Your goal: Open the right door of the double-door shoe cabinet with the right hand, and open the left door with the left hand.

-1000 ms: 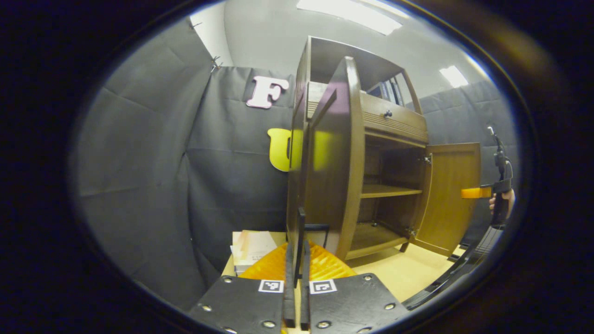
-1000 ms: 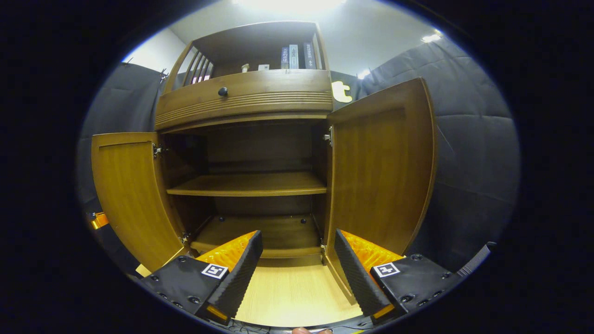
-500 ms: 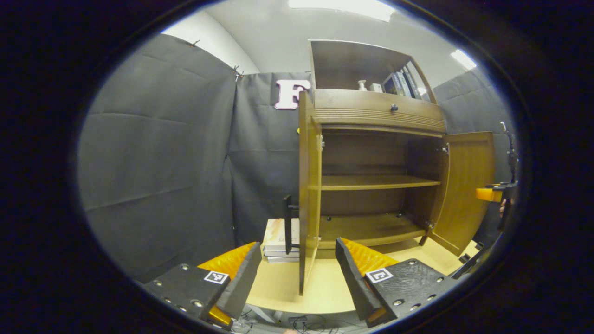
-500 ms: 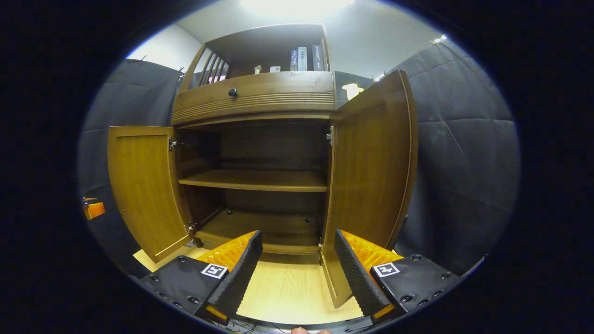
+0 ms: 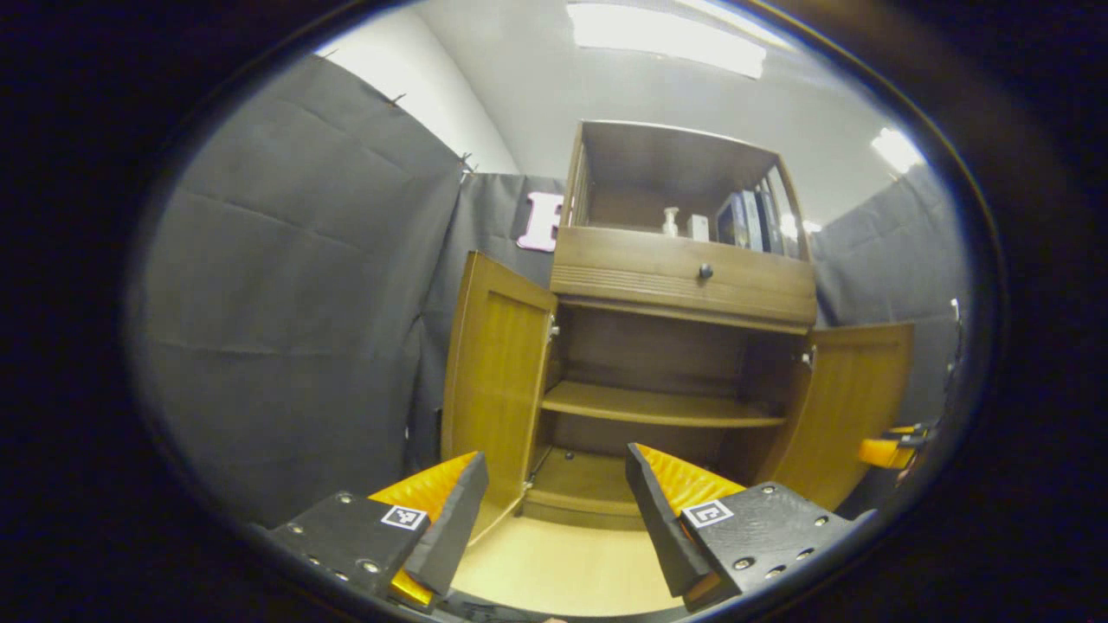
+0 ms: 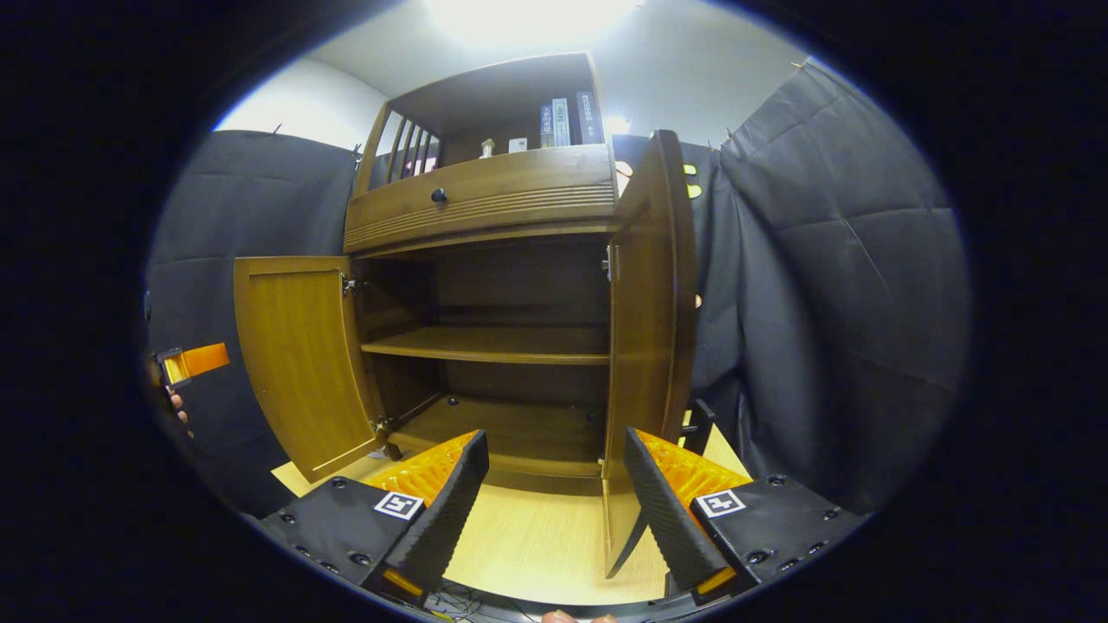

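Look to the top shelf: you have a row of upright books (image 6: 564, 120) at its right end — 3 spines readable as separate volumes in the right gripper view. Left of them sits a small white box (image 5: 698, 227), and beside that a pale pump bottle (image 5: 670, 221). Behind everything hangs the black cloth wall (image 5: 294, 303), creased into panels. Above you, ceiling light panels (image 5: 666, 39) glow — another shows at the right (image 5: 893, 149).
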The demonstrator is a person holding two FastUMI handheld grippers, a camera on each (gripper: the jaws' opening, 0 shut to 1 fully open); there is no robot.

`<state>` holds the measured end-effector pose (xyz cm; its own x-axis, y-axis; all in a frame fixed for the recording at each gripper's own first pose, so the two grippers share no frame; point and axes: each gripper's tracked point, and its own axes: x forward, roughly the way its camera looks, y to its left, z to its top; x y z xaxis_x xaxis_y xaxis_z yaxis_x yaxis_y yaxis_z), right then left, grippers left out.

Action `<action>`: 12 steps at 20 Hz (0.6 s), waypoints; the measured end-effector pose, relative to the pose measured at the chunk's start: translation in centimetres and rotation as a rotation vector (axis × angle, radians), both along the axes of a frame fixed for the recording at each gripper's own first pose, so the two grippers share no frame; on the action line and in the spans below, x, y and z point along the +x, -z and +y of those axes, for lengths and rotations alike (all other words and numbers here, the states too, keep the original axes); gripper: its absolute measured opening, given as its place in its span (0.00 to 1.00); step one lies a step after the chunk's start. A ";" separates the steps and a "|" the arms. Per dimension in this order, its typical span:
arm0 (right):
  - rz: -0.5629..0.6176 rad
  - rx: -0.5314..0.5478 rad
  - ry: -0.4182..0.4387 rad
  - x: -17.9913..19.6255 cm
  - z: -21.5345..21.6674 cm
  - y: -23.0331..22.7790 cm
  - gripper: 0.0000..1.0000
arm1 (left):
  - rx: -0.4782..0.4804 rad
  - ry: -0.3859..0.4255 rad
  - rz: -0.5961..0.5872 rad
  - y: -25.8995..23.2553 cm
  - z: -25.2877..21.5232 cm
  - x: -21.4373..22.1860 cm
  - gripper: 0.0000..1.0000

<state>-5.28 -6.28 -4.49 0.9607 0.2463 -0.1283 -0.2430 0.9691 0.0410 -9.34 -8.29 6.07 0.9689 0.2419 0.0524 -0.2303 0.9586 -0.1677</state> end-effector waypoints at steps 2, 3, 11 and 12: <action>0.001 0.004 -0.036 -0.5 -0.2 0.2 0.97 | -0.009 0.008 0.003 0.1 -1.0 0.9 0.92; 0.000 -0.004 -0.051 -0.9 -0.6 0.3 0.92 | -0.002 0.004 0.017 0.4 -1.1 1.0 0.92; 0.020 0.000 -0.064 -2.1 -2.0 0.7 0.92 | -0.031 0.022 -0.009 0.0 -2.9 3.1 0.92; 0.022 0.005 -0.054 -1.9 -1.8 0.7 0.92 | -0.023 0.019 -0.008 0.3 -2.7 3.4 0.92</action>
<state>-7.18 -8.11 -5.15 0.9430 0.2984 -0.1475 -0.2940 0.9544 0.0517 -5.96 -11.00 5.78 0.9728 0.2249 0.0547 -0.2109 0.9586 -0.1913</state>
